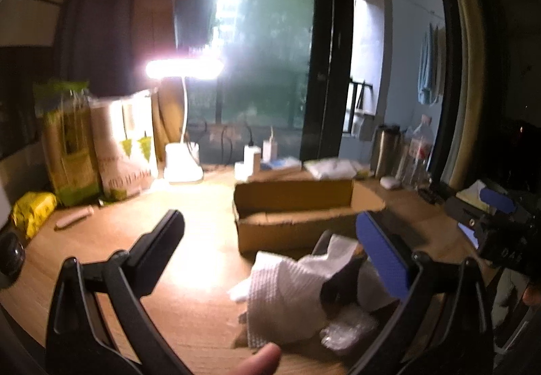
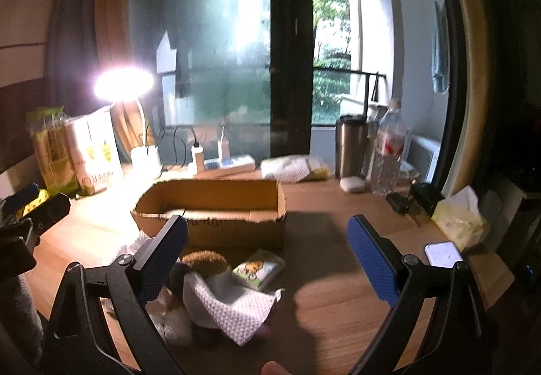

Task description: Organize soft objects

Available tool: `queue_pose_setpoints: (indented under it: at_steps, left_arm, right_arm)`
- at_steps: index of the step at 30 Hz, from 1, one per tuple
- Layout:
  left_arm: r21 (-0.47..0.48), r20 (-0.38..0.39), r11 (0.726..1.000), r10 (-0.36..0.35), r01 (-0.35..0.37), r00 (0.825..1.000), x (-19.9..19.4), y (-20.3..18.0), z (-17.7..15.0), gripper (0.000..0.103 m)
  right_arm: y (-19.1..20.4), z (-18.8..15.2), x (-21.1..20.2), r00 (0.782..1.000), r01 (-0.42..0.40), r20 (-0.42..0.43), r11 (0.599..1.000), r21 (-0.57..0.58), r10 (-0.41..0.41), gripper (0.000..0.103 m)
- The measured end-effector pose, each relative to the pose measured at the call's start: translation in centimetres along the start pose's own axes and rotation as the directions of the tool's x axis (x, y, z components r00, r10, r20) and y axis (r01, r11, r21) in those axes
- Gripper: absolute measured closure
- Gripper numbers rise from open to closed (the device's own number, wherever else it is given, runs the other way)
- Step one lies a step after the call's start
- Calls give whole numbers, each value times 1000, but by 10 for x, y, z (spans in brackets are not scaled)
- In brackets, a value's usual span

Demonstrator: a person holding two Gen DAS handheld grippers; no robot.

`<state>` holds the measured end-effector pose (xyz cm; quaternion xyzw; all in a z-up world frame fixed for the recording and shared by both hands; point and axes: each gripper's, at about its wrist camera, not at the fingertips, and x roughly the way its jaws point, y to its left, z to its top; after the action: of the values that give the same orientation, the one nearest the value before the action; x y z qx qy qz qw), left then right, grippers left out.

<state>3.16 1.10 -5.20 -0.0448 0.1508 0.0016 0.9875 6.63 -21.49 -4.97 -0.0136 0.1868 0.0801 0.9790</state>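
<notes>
An open cardboard box [image 1: 297, 206] [image 2: 216, 206] sits mid-desk. In front of it lies a pile of soft things: a white waffle cloth [image 1: 287, 290] [image 2: 236, 307], a brown plush item [image 2: 203, 261], a small green tissue pack [image 2: 258, 268] and crinkly clear plastic [image 1: 348, 327]. My left gripper [image 1: 270, 246] is open and empty, above the desk just left of the pile. My right gripper [image 2: 267, 250] is open and empty, hovering over the pile; it also shows at the right of the left wrist view [image 1: 500, 216].
A lit desk lamp [image 1: 184, 69] and paper bags [image 1: 118, 145] stand at the back left. A steel tumbler [image 2: 350, 145], water bottle [image 2: 389, 152], tissue box [image 2: 460, 219] and phone [image 2: 443, 253] sit at the right. A power strip [image 2: 230, 165] lies behind the box.
</notes>
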Motion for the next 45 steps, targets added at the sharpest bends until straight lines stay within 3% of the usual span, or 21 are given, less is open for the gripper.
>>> queue_pose_setpoints:
  at_steps: [7, 15, 19, 23, 26, 29, 32, 34, 37, 39, 45]
  left_arm:
    - [-9, -133, 1000, -25, 24, 991, 30, -1, -26, 1]
    - [38, -264, 999, -24, 36, 964, 61, -9, -46, 1]
    - [55, -320, 998, -5, 24, 947, 73, -6, -54, 2]
    - [89, -336, 995, -8, 41, 942, 79, -6, -55, 21]
    - [93, -356, 993, -33, 71, 934, 85, -9, -56, 38]
    - [97, -381, 991, -52, 95, 923, 91, -12, -59, 42]
    - [71, -393, 988, -96, 134, 914, 92, -11, -61, 58]
    - [55, -395, 987, -115, 148, 912, 92, -10, -61, 71]
    - [26, -375, 984, -152, 174, 914, 87, -8, -58, 84]
    - [10, -353, 980, -181, 197, 918, 82, -6, -54, 93]
    - [-28, -321, 972, -229, 233, 919, 73, -2, -46, 99]
  right_arm:
    - [0, -17, 25, 996, -37, -82, 999, 7, 37, 6]
    - [-4, -40, 52, 980, -71, -187, 997, 23, 74, 6]
    - [1, -51, 62, 963, -114, -242, 993, 32, 118, 12]
    - [4, -59, 71, 946, -145, -287, 988, 41, 151, 13]
    - [5, -63, 76, 938, -164, -303, 985, 47, 171, 25]
    - [8, -66, 79, 930, -177, -319, 983, 41, 181, 34]
    - [12, -68, 80, 926, -192, -325, 981, 26, 190, 53]
    - [14, -69, 79, 924, -198, -330, 980, 18, 192, 75]
    - [14, -66, 75, 931, -201, -310, 980, 6, 193, 90]
    - [13, -62, 70, 938, -201, -287, 980, -1, 193, 95]
    - [7, -46, 55, 959, -190, -217, 982, -14, 182, 97]
